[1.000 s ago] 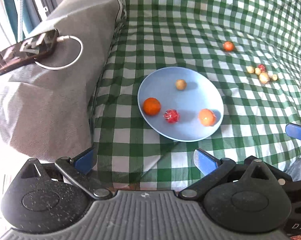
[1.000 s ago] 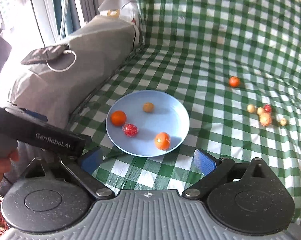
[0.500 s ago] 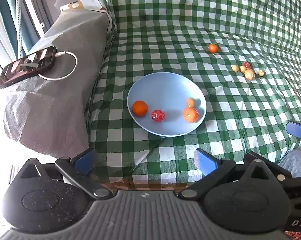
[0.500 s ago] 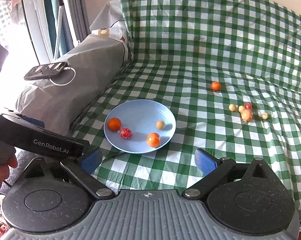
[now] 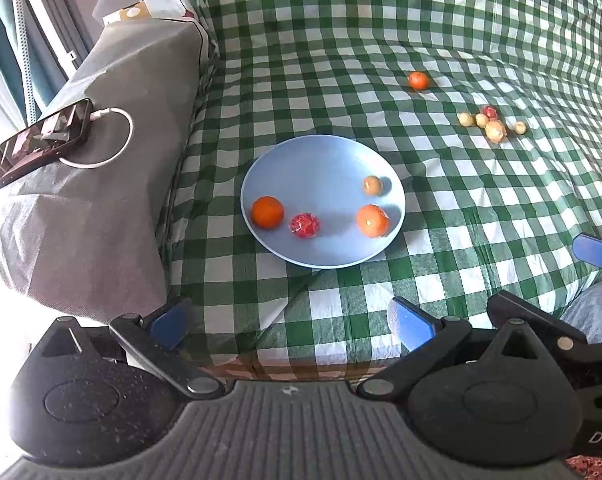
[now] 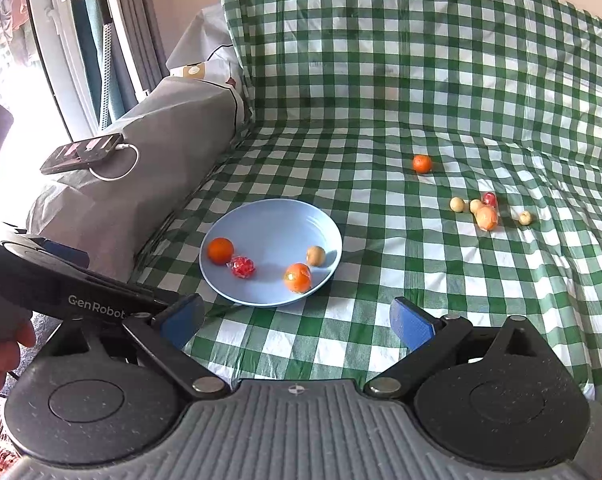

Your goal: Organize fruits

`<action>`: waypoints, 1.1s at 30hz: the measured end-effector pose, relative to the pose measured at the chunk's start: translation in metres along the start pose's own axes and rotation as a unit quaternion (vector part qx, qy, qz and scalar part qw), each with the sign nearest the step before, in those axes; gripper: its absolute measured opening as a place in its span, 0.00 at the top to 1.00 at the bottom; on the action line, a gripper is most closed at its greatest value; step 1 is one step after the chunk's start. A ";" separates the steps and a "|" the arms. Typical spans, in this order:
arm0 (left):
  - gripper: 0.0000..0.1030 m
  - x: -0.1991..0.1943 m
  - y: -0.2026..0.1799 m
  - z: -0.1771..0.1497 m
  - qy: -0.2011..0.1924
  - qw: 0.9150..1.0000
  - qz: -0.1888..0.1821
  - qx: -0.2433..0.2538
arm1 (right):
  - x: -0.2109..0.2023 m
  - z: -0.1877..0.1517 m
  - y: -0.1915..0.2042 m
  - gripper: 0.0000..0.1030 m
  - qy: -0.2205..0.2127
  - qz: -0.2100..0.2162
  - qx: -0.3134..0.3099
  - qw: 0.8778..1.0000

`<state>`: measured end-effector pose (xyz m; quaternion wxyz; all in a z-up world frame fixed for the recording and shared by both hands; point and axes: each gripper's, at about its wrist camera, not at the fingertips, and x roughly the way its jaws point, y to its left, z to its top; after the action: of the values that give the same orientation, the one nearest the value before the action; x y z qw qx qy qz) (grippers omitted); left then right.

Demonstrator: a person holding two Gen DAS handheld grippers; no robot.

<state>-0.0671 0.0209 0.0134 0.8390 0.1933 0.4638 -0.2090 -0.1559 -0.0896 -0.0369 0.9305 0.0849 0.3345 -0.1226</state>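
1. Both grippers have drawn back from the sofa over the last second, so the blue plate (image 6: 271,216) now sits farther ahead of the jaws in each view, and the small tan fruit (image 6: 315,255) on it has rolled toward the plate's right rim.
2. Left gripper (image 5: 289,322): jaws wide apart, nothing between them, hanging off the cloth's front edge with the plate ahead.
3. Right gripper (image 6: 297,320): jaws likewise spread and empty, over the cloth's near edge.
4. Ahead and slightly left of the right jaws, the plate holds an orange (image 6: 220,251), a red wrapped fruit (image 6: 243,267), an orange wrapped fruit (image 6: 297,277) and the tan one.
5. Farther ahead and to the right, well apart from the plate, lie a lone orange fruit (image 6: 422,163) and a loose cluster of small fruits (image 6: 486,211).
6. Judged from both views, the right gripper is the nearer to these; none has a long axis, so approach angle matters little.
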 end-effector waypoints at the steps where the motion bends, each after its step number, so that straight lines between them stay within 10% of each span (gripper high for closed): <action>1: 0.00 0.002 -0.001 0.001 0.002 1.000 0.001 0.002 | 0.001 0.001 -0.002 0.04 0.000 0.000 0.003 1.000; 19: 0.00 0.072 -0.076 0.078 0.027 0.998 -0.005 0.064 | 0.045 0.001 -0.143 0.04 -0.006 -0.124 0.124 0.985; 33: 0.00 0.224 -0.208 0.204 -0.041 0.984 -0.078 0.158 | 0.173 0.041 -0.313 0.04 -0.034 -0.228 0.116 0.966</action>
<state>0.0732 -0.2975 -0.1051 0.7975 0.2774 0.4036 -0.3523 -0.0917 -0.4283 -0.1405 0.8725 0.1100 0.2968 -0.3722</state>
